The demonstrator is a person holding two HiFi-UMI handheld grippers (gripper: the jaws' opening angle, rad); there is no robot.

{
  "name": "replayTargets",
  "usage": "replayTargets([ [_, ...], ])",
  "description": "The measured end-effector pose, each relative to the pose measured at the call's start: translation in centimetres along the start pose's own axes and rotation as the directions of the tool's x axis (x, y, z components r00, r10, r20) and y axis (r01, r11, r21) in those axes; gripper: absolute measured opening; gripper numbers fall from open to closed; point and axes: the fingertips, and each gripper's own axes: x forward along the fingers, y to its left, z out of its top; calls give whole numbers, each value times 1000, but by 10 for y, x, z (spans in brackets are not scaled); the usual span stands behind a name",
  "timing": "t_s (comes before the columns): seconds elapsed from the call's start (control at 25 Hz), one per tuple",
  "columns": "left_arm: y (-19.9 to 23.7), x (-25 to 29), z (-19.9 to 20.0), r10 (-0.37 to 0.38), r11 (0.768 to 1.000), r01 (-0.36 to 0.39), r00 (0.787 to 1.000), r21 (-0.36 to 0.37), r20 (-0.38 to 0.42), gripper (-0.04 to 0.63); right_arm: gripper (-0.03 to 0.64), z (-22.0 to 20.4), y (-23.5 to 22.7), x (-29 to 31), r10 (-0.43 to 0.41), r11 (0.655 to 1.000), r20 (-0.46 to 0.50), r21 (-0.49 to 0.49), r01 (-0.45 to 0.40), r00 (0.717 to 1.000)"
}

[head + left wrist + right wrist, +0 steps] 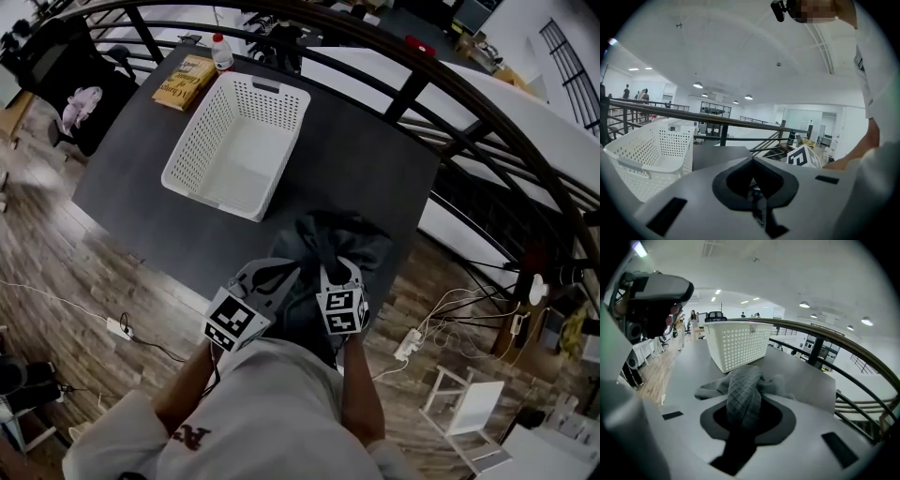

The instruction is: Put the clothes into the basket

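Head view, read left to right across a dark table [366,164]: at the far left corner lie a yellow book [184,82] and, just beside it, a small clear bottle [222,52] with a red cap. Next comes the white perforated basket [199,141], standing upright on the table with nothing visible inside it. A dark curved railing [450,86] runs behind the table and off to the right. At the near edge of the table, well apart from the basket, lies the grey garment [364,246], bunched into a heap. Both hand-held grippers are at this heap, above the person's pale shirt [272,412]. The left gripper [286,274] rests at the left side of the heap. Its own view shows its jaws drawn together in the dark notch, with the basket at the left of that view and bare table ahead. Whether a pinch of fabric sits between them cannot be made out. The right gripper [325,255] points steeply down into the middle of the heap. Its own view shows its jaws nearly closed on a thick fold of the garment's waffle-textured cloth, which rises out of the notch and spreads onto the table, with the basket beyond it. The garment is on the table, outside the basket.
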Motion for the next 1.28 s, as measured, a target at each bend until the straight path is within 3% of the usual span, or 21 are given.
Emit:
replayTargets([
  [0.24, -9, -13, 9, 26, 1000, -26, 999, 1, 24, -6, 84, 21, 1, -36, -5, 999, 125, 36, 0, 992],
  [0.56, -33, -43, 35, 109, 994, -109, 988, -6, 111, -6, 84, 68, 6, -104, 11, 999, 343, 39, -25, 939],
  [0.92, -37, -95, 54, 248, 969, -245, 950, -35, 190, -6, 84, 118, 34, -154, 80, 997, 474, -36, -71, 877],
  [1.12, -28, -124, 67, 269, 963, -267, 935, -42, 232, -6, 83, 147, 53, -173, 90, 996, 521, -61, -68, 849],
  [1.28, -14, -141, 75, 244, 970, -240, 934, -46, 262, -6, 83, 173, 63, -181, 60, 998, 549, -58, -34, 834],
])
